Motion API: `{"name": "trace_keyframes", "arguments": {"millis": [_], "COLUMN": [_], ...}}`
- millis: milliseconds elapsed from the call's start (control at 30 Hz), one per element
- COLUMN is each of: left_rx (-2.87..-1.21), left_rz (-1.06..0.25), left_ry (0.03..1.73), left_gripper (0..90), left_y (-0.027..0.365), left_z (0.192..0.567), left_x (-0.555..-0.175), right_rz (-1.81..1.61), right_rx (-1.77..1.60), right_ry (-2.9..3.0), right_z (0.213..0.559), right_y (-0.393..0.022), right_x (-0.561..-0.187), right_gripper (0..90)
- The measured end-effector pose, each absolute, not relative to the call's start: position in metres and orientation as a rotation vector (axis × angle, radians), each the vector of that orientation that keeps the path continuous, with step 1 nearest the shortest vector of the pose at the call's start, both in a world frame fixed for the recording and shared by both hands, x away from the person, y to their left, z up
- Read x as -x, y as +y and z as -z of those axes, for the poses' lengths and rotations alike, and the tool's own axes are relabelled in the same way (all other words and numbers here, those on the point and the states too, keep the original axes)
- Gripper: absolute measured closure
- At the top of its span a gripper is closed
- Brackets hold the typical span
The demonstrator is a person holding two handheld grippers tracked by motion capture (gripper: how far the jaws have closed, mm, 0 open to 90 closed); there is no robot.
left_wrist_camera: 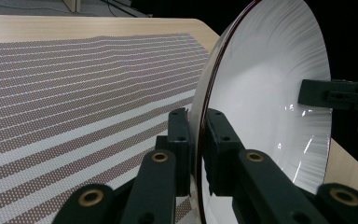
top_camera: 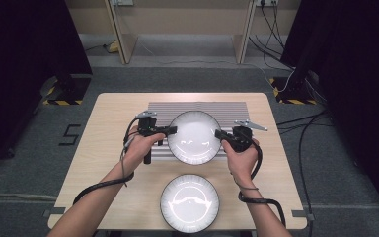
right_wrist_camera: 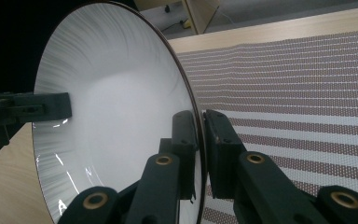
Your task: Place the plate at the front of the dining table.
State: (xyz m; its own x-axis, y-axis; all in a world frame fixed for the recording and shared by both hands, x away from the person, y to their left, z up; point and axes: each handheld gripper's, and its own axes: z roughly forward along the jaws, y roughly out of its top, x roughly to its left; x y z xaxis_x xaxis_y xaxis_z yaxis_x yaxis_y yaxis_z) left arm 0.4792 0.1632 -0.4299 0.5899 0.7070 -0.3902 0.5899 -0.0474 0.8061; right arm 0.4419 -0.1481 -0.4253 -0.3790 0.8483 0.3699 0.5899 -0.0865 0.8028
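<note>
Jaws of the left gripper [top_camera: 170, 131] clamp the left rim of the upper bowl [top_camera: 194, 137], one jaw inside, one outside; the left gripper view shows the same grip, left gripper [left_wrist_camera: 196, 140] pinched tight on the thin dark edge of the bowl [left_wrist_camera: 270, 93]. Left hand [top_camera: 140, 145] wraps the gripper body, cable trailing back along the forearm. Bowl is white with a dark rim and fine ribbing toward the edge, held level between the two grippers, over the near edge of the striped mat [top_camera: 158, 111]. From the pictures I cannot tell whether it is lifted or touching the mat. Mat lies on the far half of the wooden table [top_camera: 108, 163], seen as brown and white stripes in both gripper views, mat [left_wrist_camera: 74, 93] and mat [right_wrist_camera: 298, 93]. Right gripper [top_camera: 220, 135] grips the opposite, right rim the same way, jaws closed on it; in the right gripper view, right gripper [right_wrist_camera: 200, 144] straddles the edge of the bowl [right_wrist_camera: 112, 107], with the left gripper's jaw visible on the far rim. Right hand [top_camera: 242, 153] holds that gripper, cable looping down by the wrist. Second bowl [top_camera: 189, 203], same kind, sits flat on the table's near edge, apart from the held one, untouched.
</note>
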Motion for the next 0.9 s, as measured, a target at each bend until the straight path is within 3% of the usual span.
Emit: {"name": "trace_keyframes", "arguments": {"millis": [900], "left_rx": [-1.7], "left_rz": [-0.156], "left_ry": [1.095], "left_gripper": [80.8], "left_y": [0.158], "left_z": [0.432], "left_x": [-0.5], "right_rz": [-1.422], "right_rx": [-1.573], "right_ry": [1.897], "right_z": [0.421], "right_y": [-0.148], "right_x": [-0.46], "right_gripper": [83.4]}}
